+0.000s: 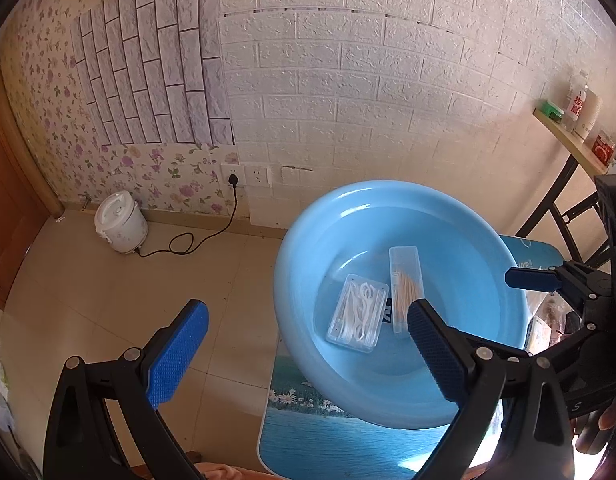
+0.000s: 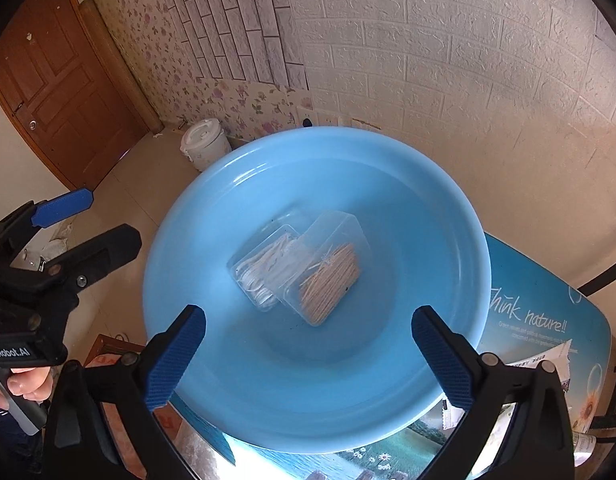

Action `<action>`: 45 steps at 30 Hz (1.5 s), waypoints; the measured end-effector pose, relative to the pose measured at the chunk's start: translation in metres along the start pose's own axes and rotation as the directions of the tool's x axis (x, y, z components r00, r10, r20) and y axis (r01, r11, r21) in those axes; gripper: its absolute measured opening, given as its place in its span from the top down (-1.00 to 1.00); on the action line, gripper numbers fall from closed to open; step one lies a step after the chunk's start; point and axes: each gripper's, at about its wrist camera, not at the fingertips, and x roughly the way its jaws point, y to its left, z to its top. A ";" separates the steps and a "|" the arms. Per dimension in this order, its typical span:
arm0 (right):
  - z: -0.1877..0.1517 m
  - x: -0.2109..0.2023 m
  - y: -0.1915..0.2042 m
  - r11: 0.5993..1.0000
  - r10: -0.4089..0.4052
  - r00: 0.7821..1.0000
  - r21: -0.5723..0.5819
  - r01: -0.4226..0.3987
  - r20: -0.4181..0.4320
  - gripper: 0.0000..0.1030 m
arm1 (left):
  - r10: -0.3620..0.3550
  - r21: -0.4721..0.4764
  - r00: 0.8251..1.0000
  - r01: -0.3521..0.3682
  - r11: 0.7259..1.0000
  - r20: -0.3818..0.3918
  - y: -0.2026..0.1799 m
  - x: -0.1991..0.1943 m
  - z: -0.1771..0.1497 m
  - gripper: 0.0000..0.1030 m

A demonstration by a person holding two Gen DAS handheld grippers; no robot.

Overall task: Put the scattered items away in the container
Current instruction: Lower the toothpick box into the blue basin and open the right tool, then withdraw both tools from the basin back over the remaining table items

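A light blue basin [image 2: 168, 240] stands on a small table printed with scenery. Two clear boxes lie on its bottom: one of white floss picks [image 2: 264, 270] and one of wooden toothpicks [image 2: 332, 276], overlapping in the right wrist view. My right gripper [image 2: 308, 316] hangs open above the basin's near side, nothing between its blue pads. My left gripper [image 1: 308, 312] is open too; its left finger is over the floor, its right finger over the basin [image 1: 292, 264]. The floss box [image 1: 358, 310] and toothpick box [image 1: 406, 286] also show in the left wrist view.
The table [image 2: 548, 312] carries paper packets [image 2: 548, 364] right of the basin. A white rice cooker [image 1: 120, 222] sits on the floor by the wall, plugged in. A shelf [image 1: 568, 136] with bottles is at the right, a wooden door [image 2: 60, 80] at the left.
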 end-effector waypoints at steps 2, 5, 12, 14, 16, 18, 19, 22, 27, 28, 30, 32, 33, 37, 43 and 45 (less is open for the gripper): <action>-0.004 -0.008 0.002 0.999 0.018 0.999 -0.034 -0.017 0.028 -1.00 | -0.003 0.000 1.000 0.003 1.000 -0.002 -0.002 -0.001 0.000 -0.96; -0.009 -0.018 0.010 0.995 0.012 0.998 -0.103 -0.006 0.061 -1.00 | -0.002 0.008 1.000 0.002 1.000 0.002 -0.008 -0.004 -0.001 -0.96; -0.011 -0.035 0.010 0.992 -0.052 0.996 -0.115 0.060 0.069 -1.00 | -0.003 0.019 1.000 0.003 1.000 0.008 -0.019 -0.011 0.000 -0.96; -0.013 -0.036 0.005 0.992 -0.061 0.997 -0.104 0.067 0.055 -1.00 | 0.001 0.021 1.000 -0.001 1.000 0.008 -0.022 -0.012 -0.001 -0.96; -0.016 -0.039 0.002 0.990 -0.093 0.994 -0.104 0.099 0.062 -1.00 | 0.003 0.022 1.000 -0.003 1.000 0.008 -0.024 -0.014 -0.001 -0.96; -0.020 -0.042 0.000 0.987 -0.112 0.992 -0.109 0.119 0.060 -1.00 | 0.003 0.024 1.000 -0.003 1.000 0.007 -0.027 -0.015 -0.001 -0.96; -0.022 -0.044 0.000 0.985 -0.131 0.990 -0.107 0.137 0.061 -1.00 | 0.004 0.027 1.000 -0.004 1.000 0.006 -0.029 -0.015 -0.002 -0.96; -0.026 -0.049 -0.006 0.986 -0.139 0.988 -0.087 0.144 0.061 -1.00 | 0.002 0.031 1.000 -0.002 1.000 0.005 -0.035 -0.017 -0.002 -0.96; -0.039 -0.059 -0.029 0.998 -0.040 0.999 0.041 0.039 0.026 -1.00 | -0.022 0.011 1.000 0.022 1.000 0.013 -0.045 -0.026 -0.005 -0.96; -0.043 -0.060 -0.034 0.996 -0.044 0.999 0.074 0.043 0.010 -1.00 | -0.023 0.014 1.000 0.023 1.000 0.014 -0.048 -0.028 -0.006 -0.96; -0.050 -0.062 -0.045 0.990 -0.079 0.997 0.115 0.079 -0.013 -1.00 | -0.020 0.022 1.000 0.020 1.000 0.013 -0.056 -0.030 -0.009 -0.96; -0.056 -0.067 -0.053 0.985 -0.128 0.992 0.113 0.129 -0.014 -1.00 | -0.022 0.025 1.000 0.022 0.999 0.009 -0.062 -0.031 -0.011 -0.96; -0.058 -0.069 -0.057 0.983 -0.144 0.990 0.113 0.144 -0.010 -1.00 | -0.024 0.024 1.000 0.024 0.999 0.005 -0.065 -0.031 -0.011 -0.96; -0.071 -0.079 -0.076 0.981 -0.151 0.988 0.120 0.151 -0.001 -1.00 | -0.044 0.017 0.999 0.044 0.999 -0.010 -0.081 -0.030 -0.015 -0.96; -0.091 -0.096 -0.104 0.976 -0.166 0.986 0.146 0.161 0.023 -1.00 | -0.069 0.030 0.997 0.070 0.997 -0.021 -0.112 -0.032 -0.020 -0.96; -0.097 -0.102 -0.116 0.973 -0.164 0.986 0.168 0.157 0.029 -1.00 | -0.069 0.041 0.997 0.070 0.997 -0.021 -0.122 -0.033 -0.020 -0.96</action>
